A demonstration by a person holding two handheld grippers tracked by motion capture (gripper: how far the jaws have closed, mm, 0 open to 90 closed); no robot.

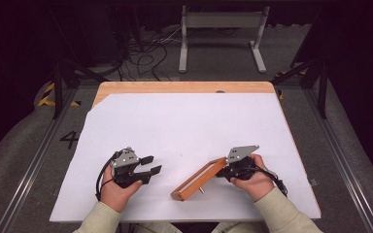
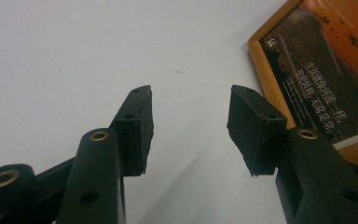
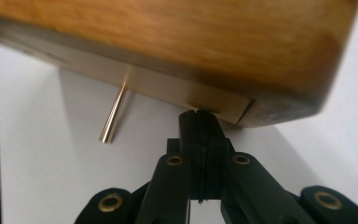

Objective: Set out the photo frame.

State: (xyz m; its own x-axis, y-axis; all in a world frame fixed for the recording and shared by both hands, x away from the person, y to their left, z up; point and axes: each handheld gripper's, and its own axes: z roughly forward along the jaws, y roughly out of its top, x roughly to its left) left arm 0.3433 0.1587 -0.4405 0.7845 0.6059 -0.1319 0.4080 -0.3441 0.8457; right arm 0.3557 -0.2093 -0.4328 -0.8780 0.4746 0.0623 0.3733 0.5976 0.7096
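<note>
Your right tool (image 1: 226, 171) pinches the picture frame (image 1: 199, 178) by its thin back edge, tilted up. It could slip and bang the worktop (image 1: 184, 121). Your left tool (image 1: 151, 164) is wide apart, holding nothing.

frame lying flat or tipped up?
Tipped up. The wooden picture frame stands on its lower edge on the white sheet, the right gripper shut on its upper end; its metal peg hangs free.

bright table, dark surroundings, blurred close-ups
</note>
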